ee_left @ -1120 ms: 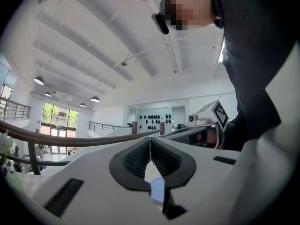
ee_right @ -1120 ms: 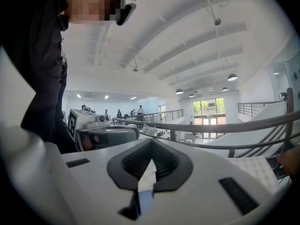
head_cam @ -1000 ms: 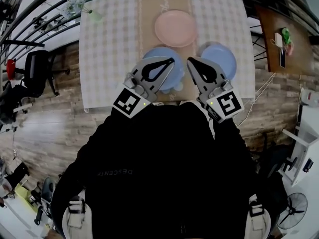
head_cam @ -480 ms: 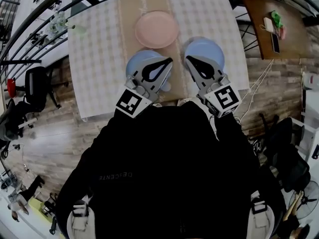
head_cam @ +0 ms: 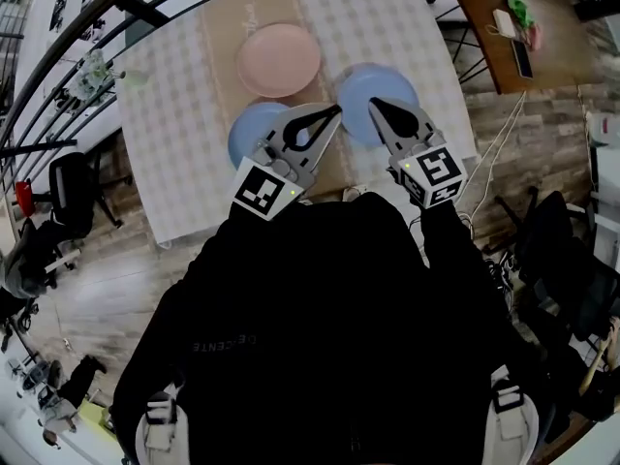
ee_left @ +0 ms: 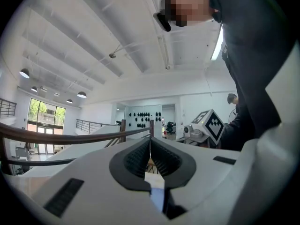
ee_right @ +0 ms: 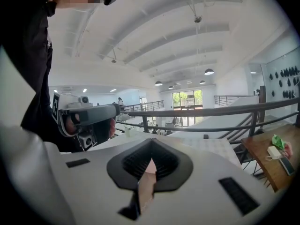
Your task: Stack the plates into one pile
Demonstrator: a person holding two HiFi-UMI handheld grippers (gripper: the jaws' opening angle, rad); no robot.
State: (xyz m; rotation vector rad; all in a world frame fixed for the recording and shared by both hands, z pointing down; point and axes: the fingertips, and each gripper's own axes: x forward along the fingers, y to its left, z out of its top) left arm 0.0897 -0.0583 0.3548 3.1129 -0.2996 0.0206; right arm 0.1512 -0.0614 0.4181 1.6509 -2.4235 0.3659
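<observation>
Three plates lie apart on the checked tablecloth (head_cam: 174,114): a pink plate (head_cam: 280,59) at the back, a blue plate (head_cam: 250,136) near left and a second blue plate (head_cam: 380,87) near right. My left gripper (head_cam: 336,110) is shut and empty, its tip between the two blue plates, its body covering part of the left one. My right gripper (head_cam: 372,103) is shut and empty too, its tip over the near edge of the right blue plate. Both gripper views look level across the room, with jaws closed: left gripper (ee_left: 150,139), right gripper (ee_right: 151,140). No plate shows in them.
A tan runner (head_cam: 218,46) crosses the cloth under the plates. A glass vase with greenery (head_cam: 95,66) stands at the table's far left corner. A wooden side table (head_cam: 494,8) with small items is at the right, a black chair (head_cam: 68,177) at the left, railings behind.
Both grippers have shifted right along the table's near side; the left one has come off the middle of the left blue plate, the right one has reached the right blue plate. Both stayed shut.
</observation>
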